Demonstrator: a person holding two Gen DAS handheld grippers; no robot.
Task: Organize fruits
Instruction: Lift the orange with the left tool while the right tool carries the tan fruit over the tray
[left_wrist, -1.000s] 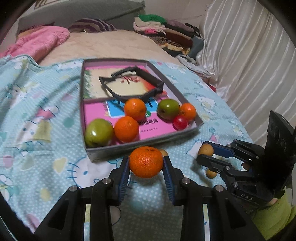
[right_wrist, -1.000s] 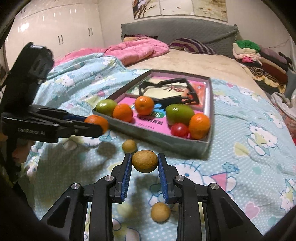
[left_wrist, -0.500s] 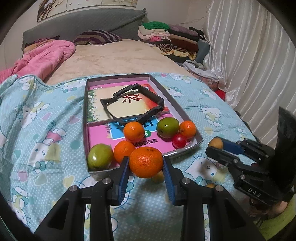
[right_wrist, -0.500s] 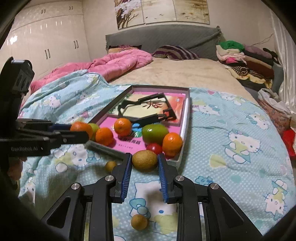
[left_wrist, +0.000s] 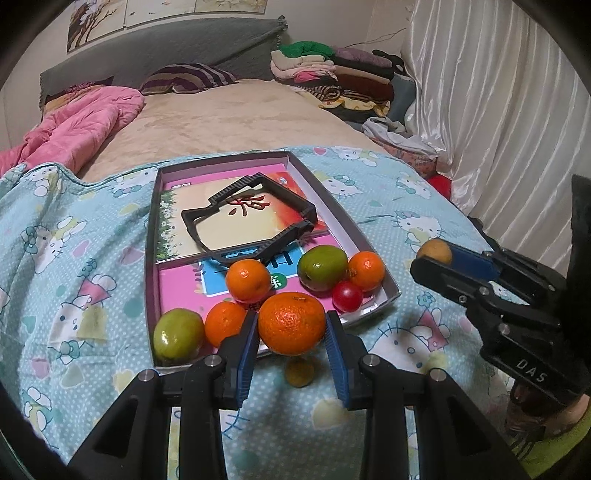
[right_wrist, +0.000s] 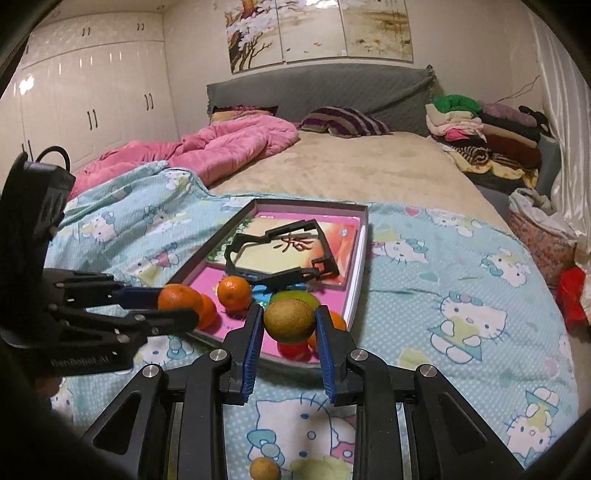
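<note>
both hand-held grippers have risen off the bed toward the tray, left hand-held gripper clamping an orange, right hand-held gripper a kiwi, so drop-off looks next.

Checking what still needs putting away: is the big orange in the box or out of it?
Out. The big orange is clamped in the left hand-held gripper, held near the box front edge.

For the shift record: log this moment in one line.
left gripper: holds orange | right gripper: holds kiwi | tray: six fruits
</note>
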